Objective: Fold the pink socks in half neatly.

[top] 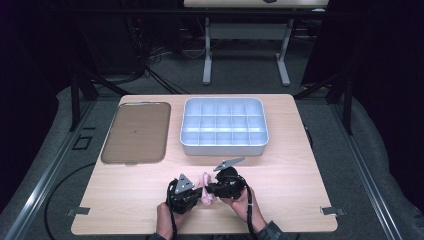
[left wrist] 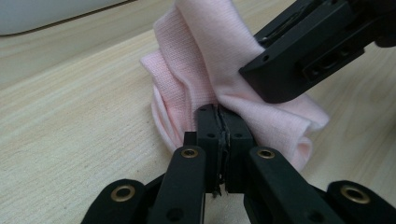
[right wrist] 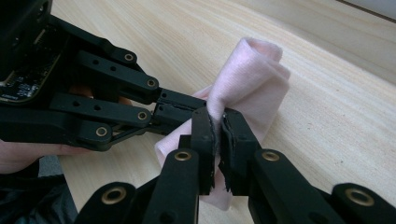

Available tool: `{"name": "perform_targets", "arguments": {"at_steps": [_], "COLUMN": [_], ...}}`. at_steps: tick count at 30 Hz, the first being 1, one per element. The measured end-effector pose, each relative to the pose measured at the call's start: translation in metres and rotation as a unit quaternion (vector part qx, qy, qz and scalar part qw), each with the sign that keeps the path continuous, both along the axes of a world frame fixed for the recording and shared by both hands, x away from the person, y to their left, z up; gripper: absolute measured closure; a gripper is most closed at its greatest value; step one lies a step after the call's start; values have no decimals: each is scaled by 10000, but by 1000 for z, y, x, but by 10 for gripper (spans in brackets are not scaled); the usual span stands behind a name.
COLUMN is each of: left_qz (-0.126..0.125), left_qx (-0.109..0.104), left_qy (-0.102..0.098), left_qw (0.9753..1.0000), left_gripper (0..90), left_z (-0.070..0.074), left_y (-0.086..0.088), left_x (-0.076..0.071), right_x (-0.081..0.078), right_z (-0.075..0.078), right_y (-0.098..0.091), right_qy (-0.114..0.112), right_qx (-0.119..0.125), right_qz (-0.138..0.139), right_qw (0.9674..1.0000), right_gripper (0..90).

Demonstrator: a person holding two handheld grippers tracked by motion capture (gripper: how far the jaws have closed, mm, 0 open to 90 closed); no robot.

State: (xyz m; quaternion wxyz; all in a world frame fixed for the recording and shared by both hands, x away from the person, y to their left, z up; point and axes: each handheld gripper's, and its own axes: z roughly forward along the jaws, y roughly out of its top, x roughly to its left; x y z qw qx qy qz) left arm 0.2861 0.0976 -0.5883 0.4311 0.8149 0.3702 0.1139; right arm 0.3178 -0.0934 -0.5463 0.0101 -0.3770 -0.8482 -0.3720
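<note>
Grey divided bin beside brown tray, both holding nothing.

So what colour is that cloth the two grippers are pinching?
Pale pink cloth, clearest in the left gripper view.

This looks like a lab set up for recording handling work. A light wood tabletop stands on grey carpet, hemmed in by black curtains and dark metal stand legs. Loose cables run across the floor behind it, near a second table's white steel frame. Metal rails run along the floor at either side.
</note>
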Motion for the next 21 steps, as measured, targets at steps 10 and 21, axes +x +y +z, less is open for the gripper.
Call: {"name": "perform_targets", "arguments": {"at_steps": [10,21], "left_qz": [-113,-36], "left_qx": [-36,-103], "left_qy": [61,41], "left_qw": [9999,9999], "left_gripper": [881,787], "left_z": [0,7], "left_y": [4,22], "left_x": [2,-1], "right_x": [5,6], "right_z": [-4,-12], "right_y": [0,1], "right_qy": [50,96], "right_qx": [33,-73], "right_qz": [-13,-5], "right_qw": [10000,9999], "right_gripper": [844,846]}}
